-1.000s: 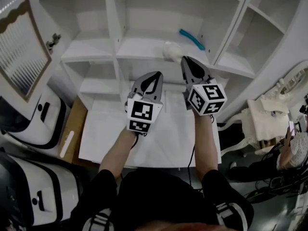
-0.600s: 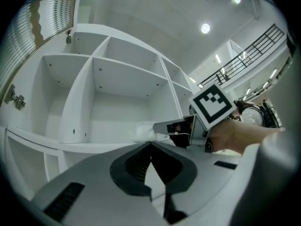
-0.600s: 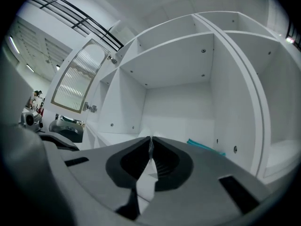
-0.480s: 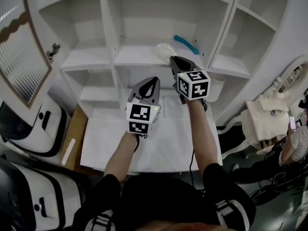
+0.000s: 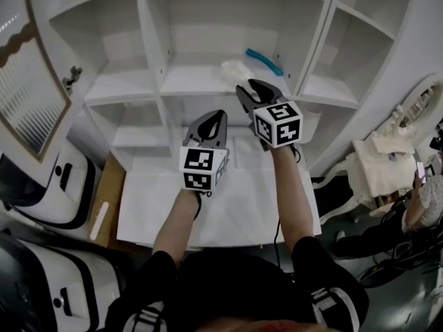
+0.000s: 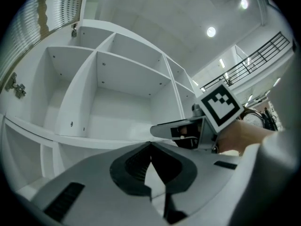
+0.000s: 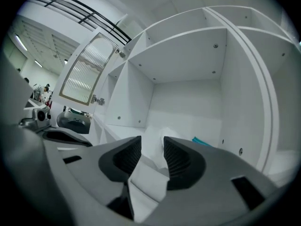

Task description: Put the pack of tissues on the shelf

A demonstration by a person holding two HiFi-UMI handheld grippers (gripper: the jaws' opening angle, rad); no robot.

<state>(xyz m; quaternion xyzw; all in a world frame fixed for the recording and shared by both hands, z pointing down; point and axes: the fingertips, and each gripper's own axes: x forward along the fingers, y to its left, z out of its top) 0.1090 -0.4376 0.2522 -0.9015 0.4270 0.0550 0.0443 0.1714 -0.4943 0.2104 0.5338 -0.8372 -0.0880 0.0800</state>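
The pack of tissues [image 5: 234, 70] lies on the middle shelf [image 5: 181, 81], near a teal thing [image 5: 264, 61]. The right hand-held gripper [image 5: 249, 87] is right at the pack. Its jaws have just opened wide, and the pack sits loose between them. The left hand-held gripper [image 5: 216, 116] is closed tight and empty, lower down.

**What I'm made of**

My left gripper [image 5: 220, 114] and right gripper [image 5: 250, 85] are grey shells with dark ribbed jaws — each bears a white cube [image 5: 278, 123] of black square markers. A thin black cable [image 5: 276, 232] hangs beneath. My black top [image 5: 235, 282] has white-banded sleeves [image 5: 324, 301].
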